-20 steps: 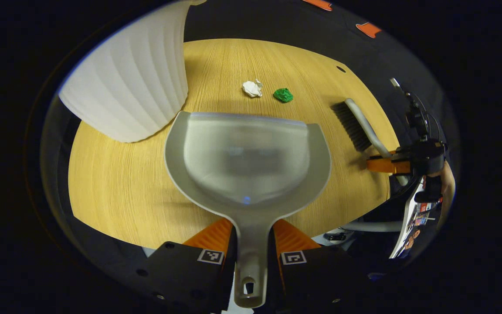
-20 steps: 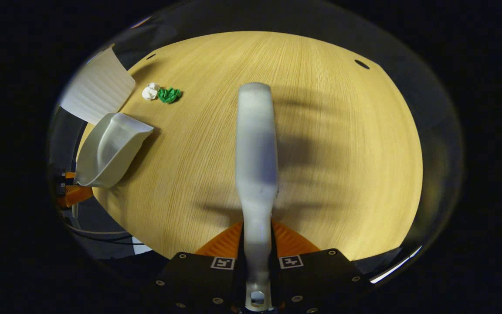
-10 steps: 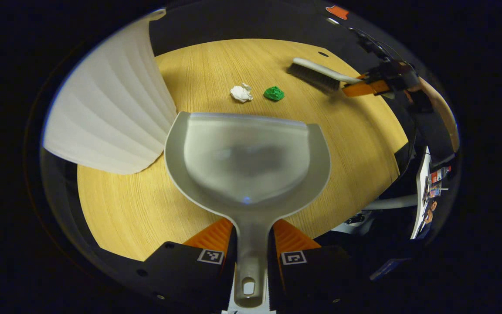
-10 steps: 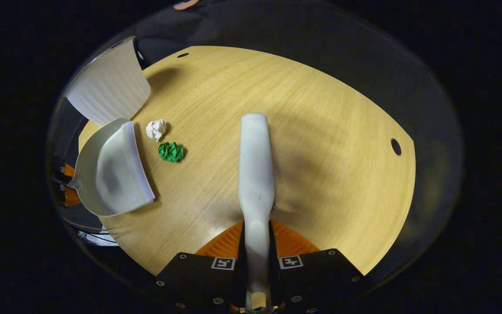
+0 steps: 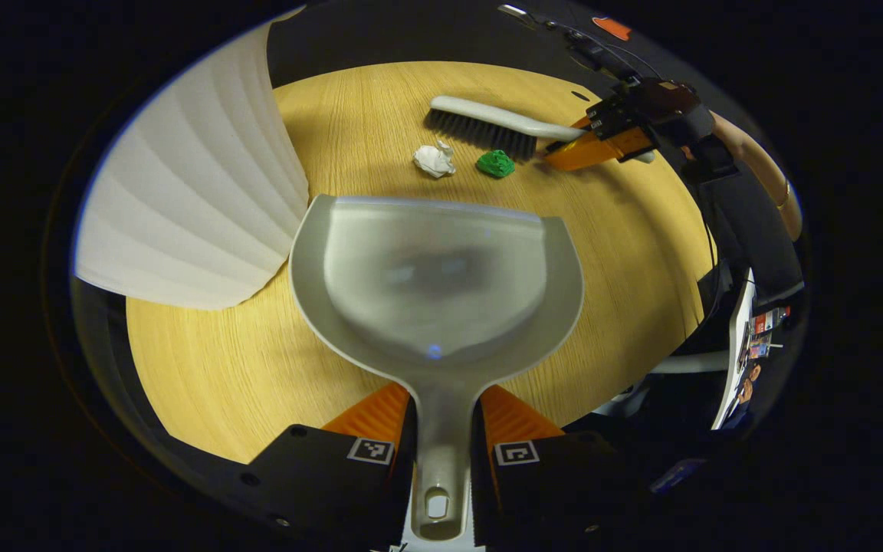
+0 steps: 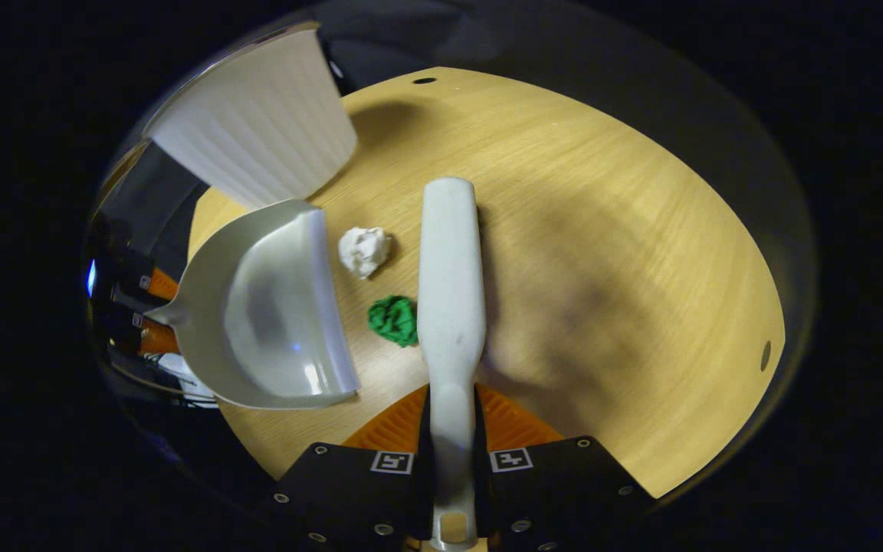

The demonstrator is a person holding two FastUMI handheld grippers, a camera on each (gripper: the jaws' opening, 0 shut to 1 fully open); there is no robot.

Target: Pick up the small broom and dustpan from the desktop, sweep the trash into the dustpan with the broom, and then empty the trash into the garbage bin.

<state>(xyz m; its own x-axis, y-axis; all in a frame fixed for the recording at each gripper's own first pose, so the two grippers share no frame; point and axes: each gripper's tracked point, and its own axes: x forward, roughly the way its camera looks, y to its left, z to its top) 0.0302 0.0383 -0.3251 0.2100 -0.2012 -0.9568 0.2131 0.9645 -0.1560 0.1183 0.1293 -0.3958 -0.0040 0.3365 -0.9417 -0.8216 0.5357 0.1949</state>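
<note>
Broom: brought in since the earlier frame, its bristles now just behind the green wad and near the white wad; handle clamped in the right gripper. Dustpan: handle gripped by the left gripper, mouth faced toward both wads. White bin: stood beside the dustpan on the wooden desktop.

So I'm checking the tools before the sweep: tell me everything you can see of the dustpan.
The dustpan is pale grey plastic with a smooth, slightly shiny scoop, a raised curved rim and a straight front lip. That lip faces the white paper ball and green paper ball. Its narrow handle, with a hanging hole at the end, is clamped in the left hand-held gripper. It is empty.
</note>
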